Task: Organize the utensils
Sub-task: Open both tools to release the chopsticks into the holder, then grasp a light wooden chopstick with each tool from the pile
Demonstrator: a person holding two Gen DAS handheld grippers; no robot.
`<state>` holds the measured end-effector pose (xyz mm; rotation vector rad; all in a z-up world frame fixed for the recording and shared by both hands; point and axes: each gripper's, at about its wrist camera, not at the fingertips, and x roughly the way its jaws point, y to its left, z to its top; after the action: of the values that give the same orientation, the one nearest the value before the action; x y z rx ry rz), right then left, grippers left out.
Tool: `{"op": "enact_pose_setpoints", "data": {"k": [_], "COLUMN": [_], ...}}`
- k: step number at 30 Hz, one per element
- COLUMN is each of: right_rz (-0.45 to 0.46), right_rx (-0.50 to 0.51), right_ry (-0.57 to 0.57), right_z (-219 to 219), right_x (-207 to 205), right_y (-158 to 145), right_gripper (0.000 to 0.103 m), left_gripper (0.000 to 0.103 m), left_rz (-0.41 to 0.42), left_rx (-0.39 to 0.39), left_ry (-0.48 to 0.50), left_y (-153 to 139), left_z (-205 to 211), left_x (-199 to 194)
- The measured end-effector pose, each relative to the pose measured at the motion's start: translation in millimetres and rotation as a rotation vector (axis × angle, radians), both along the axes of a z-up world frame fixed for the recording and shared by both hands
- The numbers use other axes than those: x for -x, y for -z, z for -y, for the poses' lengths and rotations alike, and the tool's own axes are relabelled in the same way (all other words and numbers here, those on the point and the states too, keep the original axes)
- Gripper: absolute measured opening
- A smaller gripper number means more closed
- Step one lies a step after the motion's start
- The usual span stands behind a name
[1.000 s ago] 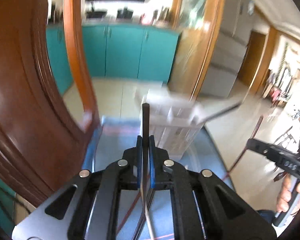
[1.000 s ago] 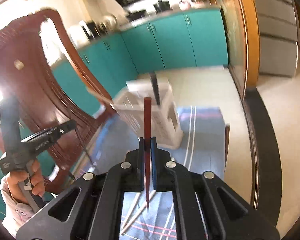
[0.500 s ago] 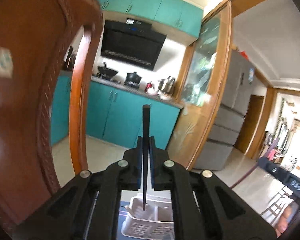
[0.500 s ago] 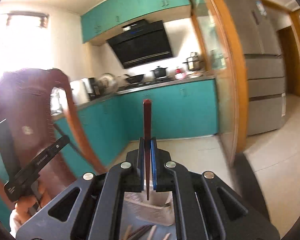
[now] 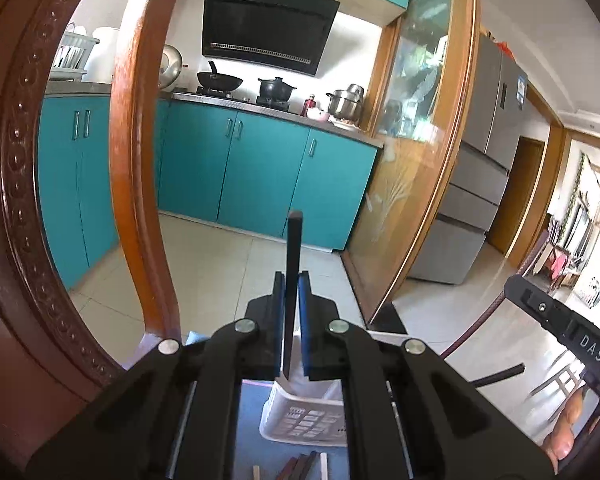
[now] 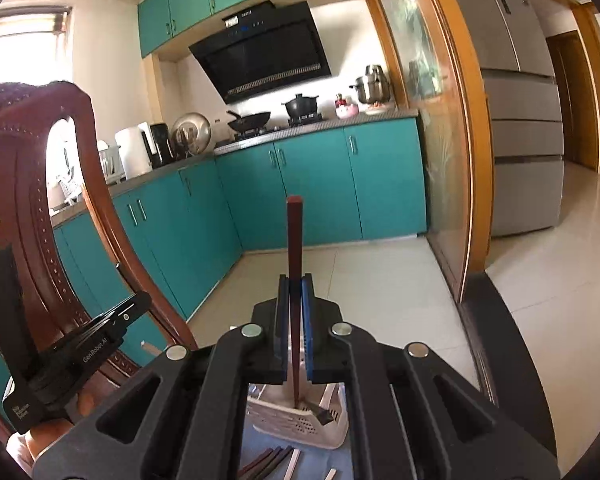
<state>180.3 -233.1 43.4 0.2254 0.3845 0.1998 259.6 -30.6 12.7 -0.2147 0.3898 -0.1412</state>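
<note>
My left gripper (image 5: 291, 284) is shut on a black chopstick (image 5: 293, 240) that stands upright, its lower tip over the white slotted utensil basket (image 5: 300, 420). My right gripper (image 6: 296, 288) is shut on a dark red chopstick (image 6: 294, 240), also upright, its lower end just above or in the same basket (image 6: 296, 426). Several more chopsticks (image 6: 268, 462) lie on the blue mat in front of the basket; they also show in the left wrist view (image 5: 300, 466). Each gripper shows at the edge of the other's view.
A carved wooden chair back (image 5: 16, 200) stands close on the left, also in the right wrist view (image 6: 24, 184). Teal kitchen cabinets (image 5: 260, 176), a wood-framed glass partition (image 5: 416, 160) and a grey fridge (image 6: 520, 120) lie beyond.
Both grippers tilted up from looking down at the basket to level, then dipped slightly. The basket moved to the bottom of both views. Each chopstick stays gripped.
</note>
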Motion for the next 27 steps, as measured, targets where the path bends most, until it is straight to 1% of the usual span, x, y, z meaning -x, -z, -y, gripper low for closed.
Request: {"op": "enact_pose_setpoints", "data": {"k": [3,5,7,10,12,14,16,17,19,20,21,22,24,26,27], "right_rz": [0.005,0.019,0.032,0.078,0.119,0.121,0.072,0.039,-0.006,-0.046,-0.091,-0.139,-0.256,-0.418,-0.532], "right_rx": [0.004,0.005,-0.001,-0.023,-0.014,0.009,0.044,0.078,0.139,0.168,0.181,0.191,0.220,0.246,0.237], "right_ry": [-0.002,0.004,0.009,-0.006,-0.049,-0.126,-0.202,-0.249,-0.291,-0.309,-0.324,-0.334,-0.322,-0.274,-0.230], "right_z": [-2,-1,-1,2,1,-5,-16,-26,-41,-49,-55,-60,-66,-68,-65], "right_x": [2,6,13,33,56,72,78,81,83,82,79,74,61,42,28], "right_y": [0,-2,-5,-16,-29,-38,-40,-35,-24,-9,6,23,69,118,146], "right_gripper": [0.008,0.010,0.020,0.028,0.028,0.028,0.028,0.028,0.028,0.028,0.027,0.027,0.027,0.027,0.028], "left_gripper": [0.007,0.010,0.014,0.018,0.019,0.022,0.027,0.027,0.027,0.027,0.027,0.027,0.027,0.027,0.027], "left_rz": [0.027,0.045,0.070,0.114,0.145,0.165,0.157,0.142,0.112,0.079,0.055,0.014,-0.062,-0.143,-0.182], "left_rx": [-0.008,-0.019,-0.026,-0.043,-0.065,-0.085,-0.102,-0.117,-0.146,-0.173,-0.191,-0.219,-0.247,-0.264,-0.265], "left_ry": [0.007,0.007,0.013,0.006,0.000,0.002,0.018,0.030,0.033,0.021,0.004,-0.023,-0.036,-0.037,-0.032], "left_y": [-3,-8,-10,-11,-11,-10,-6,-2,7,15,19,26,41,55,62], "left_z": [1,3,3,2,0,-1,0,1,2,4,5,6,6,5,4], "left_x": [10,15,26,50,66,82,88,89,89,87,84,80,70,62,58]}}
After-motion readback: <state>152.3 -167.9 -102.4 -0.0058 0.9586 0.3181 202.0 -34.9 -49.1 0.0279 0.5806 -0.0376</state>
